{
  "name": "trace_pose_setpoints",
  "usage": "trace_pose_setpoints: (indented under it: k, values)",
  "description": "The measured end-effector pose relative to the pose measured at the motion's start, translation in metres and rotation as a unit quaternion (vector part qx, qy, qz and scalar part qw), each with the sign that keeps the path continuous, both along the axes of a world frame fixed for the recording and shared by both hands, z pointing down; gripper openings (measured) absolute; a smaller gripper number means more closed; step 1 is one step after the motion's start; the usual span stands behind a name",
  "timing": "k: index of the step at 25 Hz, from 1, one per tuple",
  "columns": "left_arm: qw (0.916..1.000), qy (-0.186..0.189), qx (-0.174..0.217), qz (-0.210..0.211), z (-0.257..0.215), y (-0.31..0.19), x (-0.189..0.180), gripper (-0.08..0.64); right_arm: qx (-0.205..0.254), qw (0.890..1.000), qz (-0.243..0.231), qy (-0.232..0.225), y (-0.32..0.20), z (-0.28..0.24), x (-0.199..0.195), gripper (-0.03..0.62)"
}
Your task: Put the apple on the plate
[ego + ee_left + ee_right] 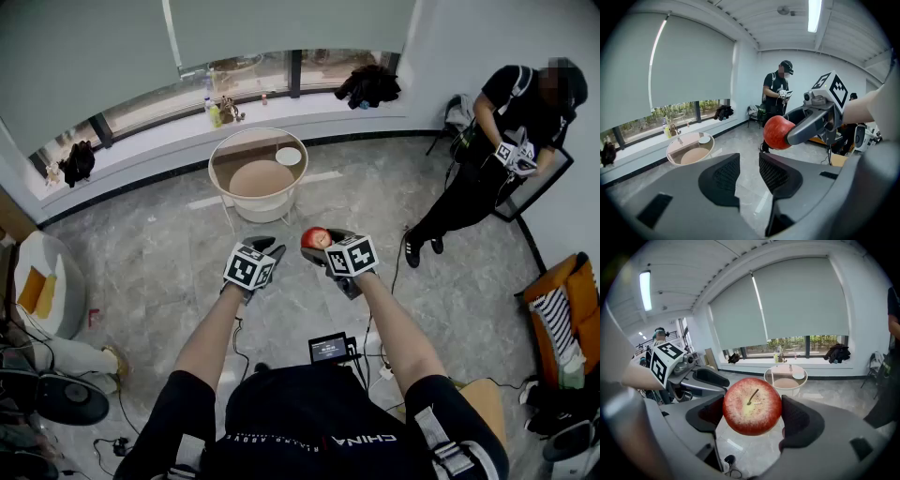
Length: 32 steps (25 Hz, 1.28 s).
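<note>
A red apple (pixel 316 238) with a yellowish top and a stem is clamped between the pads of my right gripper (pixel 321 244), held in the air over the floor. The right gripper view shows the apple (pixel 752 406) filling the gap of that gripper (pixel 752 412). Just to its left, my left gripper (pixel 262 244) is open and empty; its own view shows the jaws (pixel 749 165) apart over bare floor, with the apple (pixel 778 132) to the upper right. A small white plate (pixel 289 156) lies on a round table (pixel 234 150) some way ahead.
Another person (pixel 511 131) stands at the back right holding grippers. A windowsill (pixel 169 127) with bottles and dark bags runs behind the table. Cables and a small screen (pixel 329 348) lie on the floor near my feet. A chair (pixel 42 286) stands at the left.
</note>
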<state>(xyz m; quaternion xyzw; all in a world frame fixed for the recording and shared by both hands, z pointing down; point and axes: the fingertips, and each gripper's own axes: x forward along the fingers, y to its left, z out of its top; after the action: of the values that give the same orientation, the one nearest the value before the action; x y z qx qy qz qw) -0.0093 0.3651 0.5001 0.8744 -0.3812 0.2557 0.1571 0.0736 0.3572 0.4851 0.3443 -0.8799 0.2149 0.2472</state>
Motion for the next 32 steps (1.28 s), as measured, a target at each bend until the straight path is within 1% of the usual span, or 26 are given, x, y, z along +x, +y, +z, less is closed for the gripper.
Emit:
trace_pose_setpoints:
  k: [6,13,19,32]
  values:
    - [1.0,0.0,0.001,0.007,-0.004,-0.01,0.006,0.137,-0.002,1.0,-0.005,-0.006,-0.008,-0.001,0.0,0.383]
    - [1.0,-0.002,0.002,0.007,0.0,-0.001,0.006,0.137,0.002,1.0,-0.01,-0.009,0.002,0.002,-0.001,0.383]
    - [1.0,-0.005,-0.005,0.007,0.007,-0.002,0.006,0.137,-0.007,1.0,-0.013,-0.007,0.001,0.01,-0.001,0.383]
    - [0.9999,-0.013,-0.009,0.003,0.012,-0.015,0.037,0.137,-0.016,1.0,-0.018,-0.009,-0.011,0.016,0.034,0.383]
